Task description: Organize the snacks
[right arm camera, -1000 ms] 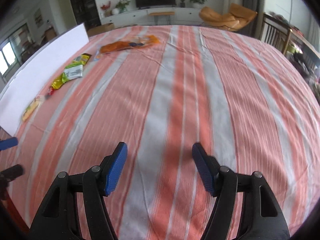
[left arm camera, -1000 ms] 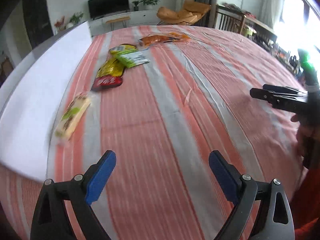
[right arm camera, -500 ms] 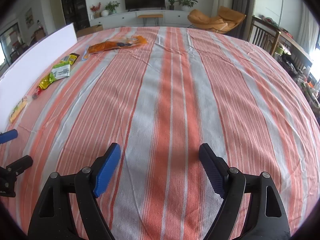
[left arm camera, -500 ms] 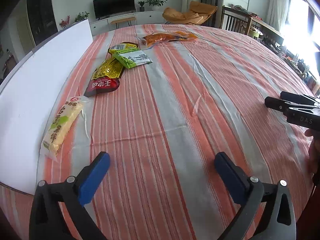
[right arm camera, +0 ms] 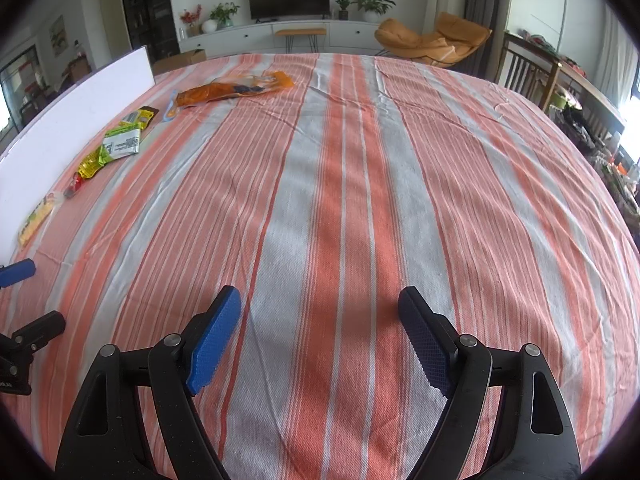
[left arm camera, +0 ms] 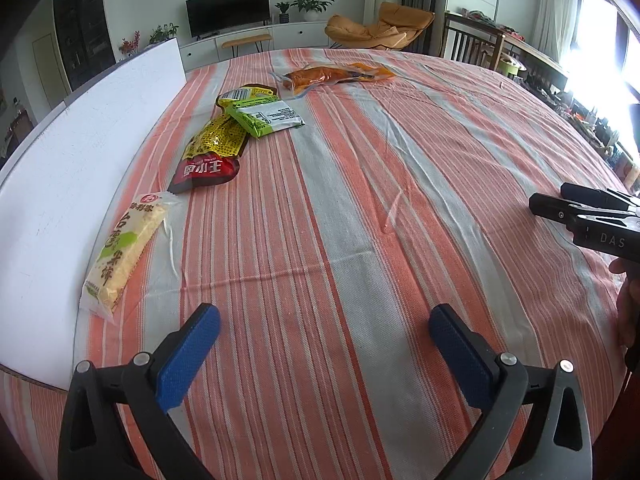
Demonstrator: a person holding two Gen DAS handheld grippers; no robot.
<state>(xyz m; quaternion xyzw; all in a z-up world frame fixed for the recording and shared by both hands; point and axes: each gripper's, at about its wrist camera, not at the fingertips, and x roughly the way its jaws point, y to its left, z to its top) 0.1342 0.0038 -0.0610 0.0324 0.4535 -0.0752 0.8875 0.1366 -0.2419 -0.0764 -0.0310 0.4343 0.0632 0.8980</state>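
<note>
Several snack packs lie along the left of a striped tablecloth (left arm camera: 360, 220). A pale yellow cracker pack (left arm camera: 124, 248) is nearest, beside the white board (left arm camera: 72, 176). Beyond it lie a yellow-and-red pack (left arm camera: 208, 152), a green-and-white pack (left arm camera: 264, 114) and an orange pack (left arm camera: 336, 74). My left gripper (left arm camera: 324, 320) is open and empty, low over the cloth, right of the cracker pack. My right gripper (right arm camera: 320, 304) is open and empty over bare cloth. The orange pack (right arm camera: 232, 88) and green pack (right arm camera: 122, 144) show far left in the right wrist view.
The white board runs along the table's left edge (right arm camera: 76, 100). The right gripper's body (left arm camera: 592, 216) shows at the right of the left wrist view. Chairs (right arm camera: 528, 72) stand beyond the table's right side.
The left gripper has tilted and steadied, so the snack packs now sit closer and lower in its view. The right gripper's jaws have opened wider. No snack has moved.
</note>
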